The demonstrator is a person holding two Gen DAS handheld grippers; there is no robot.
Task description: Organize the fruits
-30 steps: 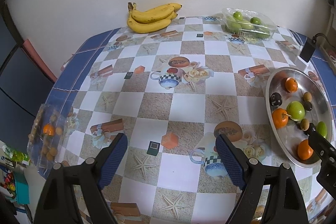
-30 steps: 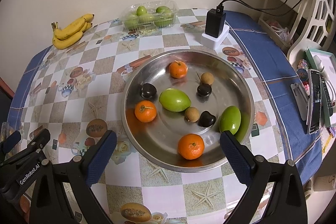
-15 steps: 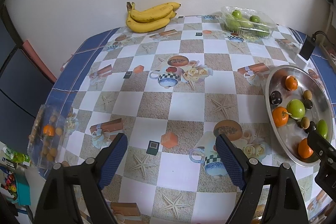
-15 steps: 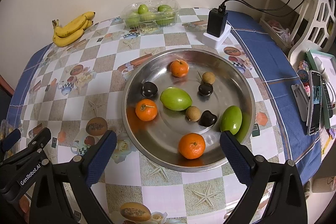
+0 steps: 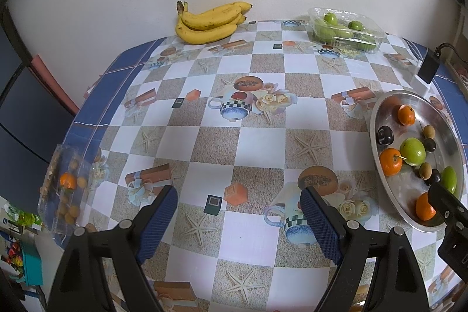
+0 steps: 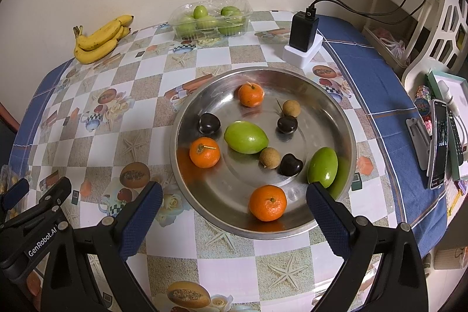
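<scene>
Two grippers, left (image 5: 238, 220) and right (image 6: 234, 212), blue ribbed pads spread wide, grasping nothing; "GenRobot.AI" printed on one. Round steel tray (image 6: 336, 107) on checkered tablecloth (image 5: 263, 142), holding glossy oranges (image 6: 204, 152), green fruits (image 6: 245, 136).

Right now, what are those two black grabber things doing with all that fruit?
A person holds a gripper in each hand, sorting fruit. Both have their jaws open and hold nothing. The right gripper hovers over the near edge of the metal tray, close to an orange. The tray also holds two more oranges, two green fruits, dark ones and small brown ones. The left gripper hangs over bare tablecloth. Bananas and a clear box of green fruit sit by the wall.
</scene>
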